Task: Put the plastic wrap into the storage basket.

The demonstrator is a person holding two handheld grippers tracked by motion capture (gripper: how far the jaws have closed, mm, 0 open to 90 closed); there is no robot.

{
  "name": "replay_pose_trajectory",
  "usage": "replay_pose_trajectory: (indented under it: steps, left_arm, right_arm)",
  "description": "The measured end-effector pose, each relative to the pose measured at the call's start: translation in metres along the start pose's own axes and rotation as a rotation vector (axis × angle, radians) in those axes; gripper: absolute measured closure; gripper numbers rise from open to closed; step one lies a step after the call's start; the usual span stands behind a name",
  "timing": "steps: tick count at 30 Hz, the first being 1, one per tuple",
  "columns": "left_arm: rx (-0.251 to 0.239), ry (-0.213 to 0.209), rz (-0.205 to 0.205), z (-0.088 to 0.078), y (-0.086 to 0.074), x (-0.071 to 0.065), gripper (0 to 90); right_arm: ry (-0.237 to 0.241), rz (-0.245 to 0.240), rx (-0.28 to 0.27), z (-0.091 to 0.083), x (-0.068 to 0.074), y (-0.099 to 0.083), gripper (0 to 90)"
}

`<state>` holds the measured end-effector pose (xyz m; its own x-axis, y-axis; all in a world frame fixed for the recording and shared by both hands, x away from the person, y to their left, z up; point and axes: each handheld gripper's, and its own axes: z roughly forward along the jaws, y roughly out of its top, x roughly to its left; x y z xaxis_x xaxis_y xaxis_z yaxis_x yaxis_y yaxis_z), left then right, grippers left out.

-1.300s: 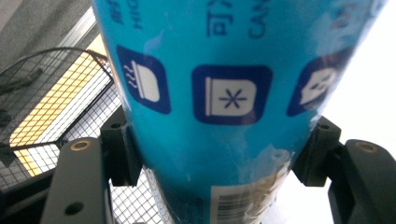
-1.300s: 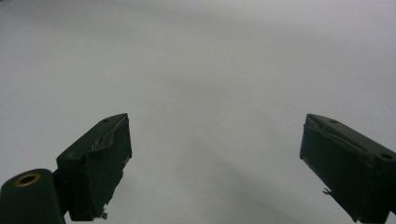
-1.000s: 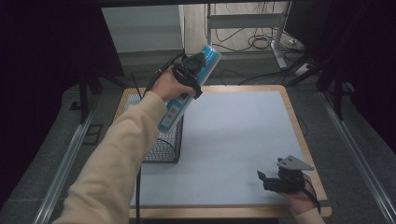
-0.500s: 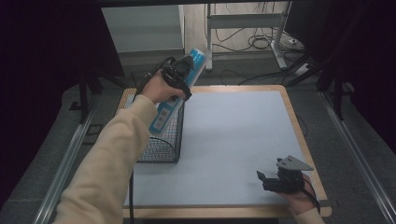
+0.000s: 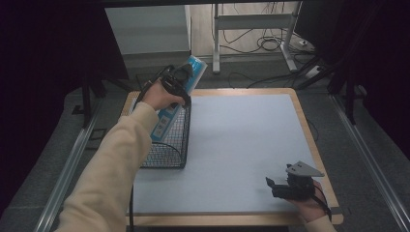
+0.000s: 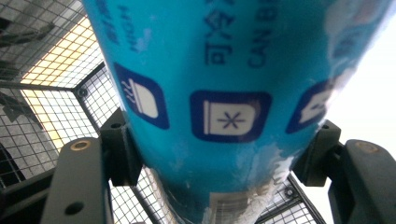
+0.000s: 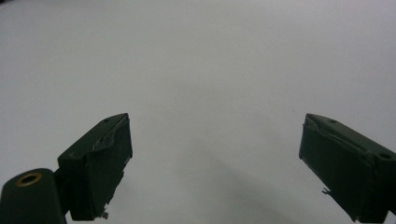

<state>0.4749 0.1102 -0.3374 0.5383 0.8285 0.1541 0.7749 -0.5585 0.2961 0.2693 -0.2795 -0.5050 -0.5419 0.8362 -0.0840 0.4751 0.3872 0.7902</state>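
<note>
The desk [image 5: 241,150] is taking the middle of the high view, with a pale grey mat over a wooden edge. At its left side a black wire basket [image 5: 169,140] is standing, open at the top.

Above the basket, in the upper left part of the frame, the left hand-held gripper [image 5: 178,83] is holding a long blue pack [image 5: 175,104]. The pack is leaning: its top end is pointing up and to the right, past the far edge of the desk, and its lower end is reaching down inside the basket. In the left gripper view the jaws are pressing on both sides of the pack [image 6: 233,93], near its lower sealed end, and the basket mesh [image 6: 56,70] is showing behind it.

The right hand-held gripper [image 5: 276,187] is resting low at the lower right of the desk. Its jaws are standing wide apart in the right gripper view, with nothing between them, only the bare mat [image 7: 210,70].

I am judging the pack as light and rather soft, with a glossy printed skin that may be slipping under a weak grip. The jaws are denting it little, so it is keeping some form. Holding it across the narrow width near the middle seems safest, because a grip close to one end is letting the long body swing.
</note>
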Motion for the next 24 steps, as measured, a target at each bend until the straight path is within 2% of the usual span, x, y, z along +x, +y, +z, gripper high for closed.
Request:
replay_pose_trajectory:
  steps: [20, 24]
  left_arm:
    - [0.062, 0.015, -0.052, 0.049, -0.008, 0.021, 31.7]
    - [0.071, 0.003, -0.073, 0.06, -0.008, 0.025, 31.7]
  right_arm:
    - [-0.002, -0.002, 0.006, 0.001, 0.0, 0.0, 9.9]
    - [-0.002, -0.002, 0.007, 0.002, 0.001, 0.0, 9.9]
